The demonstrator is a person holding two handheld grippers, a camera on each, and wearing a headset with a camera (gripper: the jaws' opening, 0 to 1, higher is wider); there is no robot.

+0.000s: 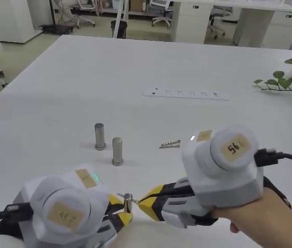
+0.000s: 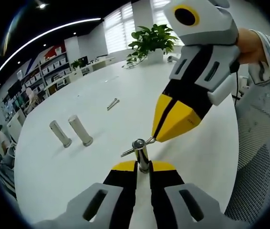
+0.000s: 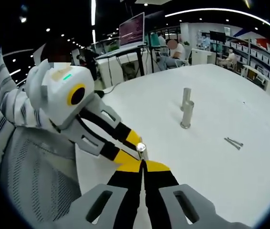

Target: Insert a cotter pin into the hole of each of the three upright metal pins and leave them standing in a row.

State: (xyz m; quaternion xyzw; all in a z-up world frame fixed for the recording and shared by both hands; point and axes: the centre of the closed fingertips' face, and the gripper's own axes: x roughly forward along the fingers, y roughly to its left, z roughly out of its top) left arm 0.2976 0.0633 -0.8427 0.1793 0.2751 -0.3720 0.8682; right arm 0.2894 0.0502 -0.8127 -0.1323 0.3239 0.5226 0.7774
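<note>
Pin (image 2: 141, 153) is pinched upright between the left gripper's (image 2: 143, 168) closed jaws. Cotter pin (image 2: 130, 150), nipped in the right gripper's (image 2: 158, 136) tips, is laid crosswise and appears part-threaded through its hole, straight ahead of those tips. 2 bare pins (image 2: 80, 130) are stood beyond.

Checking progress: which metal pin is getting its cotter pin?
The pin clamped in the left gripper; the right gripper holds a cotter pin at its top. The other two pins stand free on the table.
</note>
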